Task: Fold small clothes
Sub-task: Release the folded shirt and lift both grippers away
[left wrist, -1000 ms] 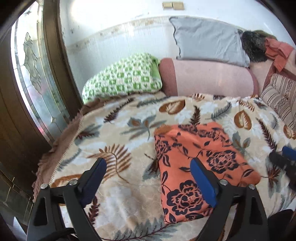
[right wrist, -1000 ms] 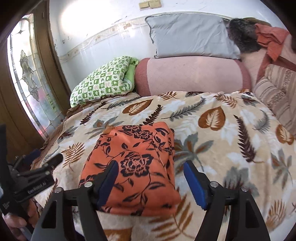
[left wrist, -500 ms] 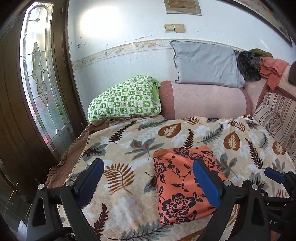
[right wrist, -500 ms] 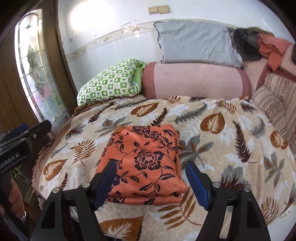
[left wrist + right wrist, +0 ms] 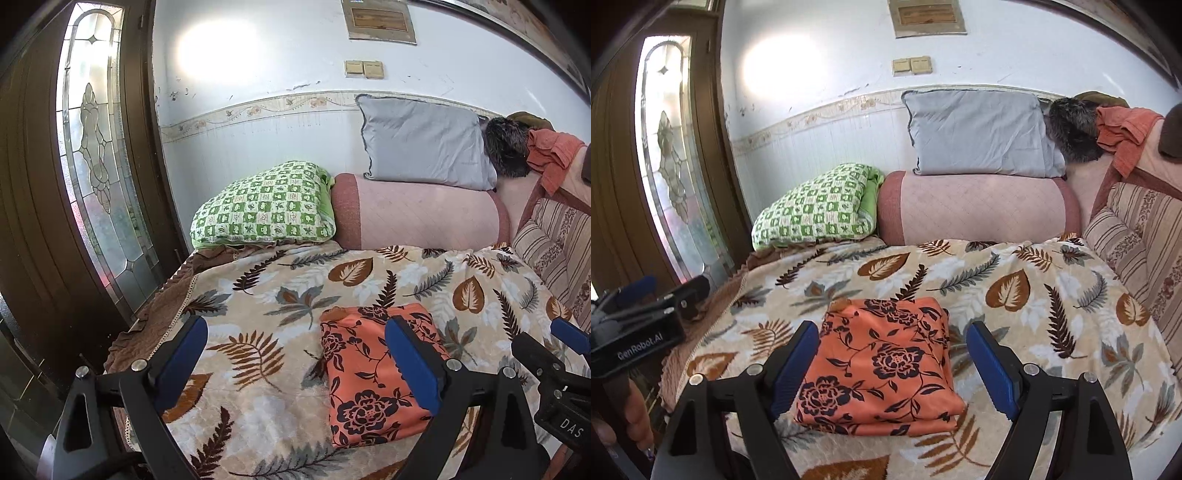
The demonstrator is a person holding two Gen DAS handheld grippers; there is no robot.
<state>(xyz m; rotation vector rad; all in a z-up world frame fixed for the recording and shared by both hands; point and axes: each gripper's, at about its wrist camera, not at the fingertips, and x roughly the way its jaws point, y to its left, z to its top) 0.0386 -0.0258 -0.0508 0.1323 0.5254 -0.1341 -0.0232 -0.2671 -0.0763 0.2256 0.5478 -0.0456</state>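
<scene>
Cloth [image 5: 886, 365] lies folded on the blanket [image 5: 1015, 295], near the front edge of the bed, as a thick packet of several layers. It is orange with dark flowers, roughly rectangular, and its long axis runs away from the cameras toward the pillows. The edges look stacked evenly; one small corner sticks out at the far left.

In the right wrist view the cloth sits straight ahead of the right gripper [image 5: 892, 369], between the lines of its two fingers but below them, not touched. In the left wrist view it [image 5: 373, 373] lies to the right, behind the right finger of the left gripper [image 5: 295, 363], so the right gripper is the better placed of the two. Both grippers are spread wide and carry nothing.

I judge the folding done, or nearly done; any next move would be a small press or a shift of the packet.
</scene>
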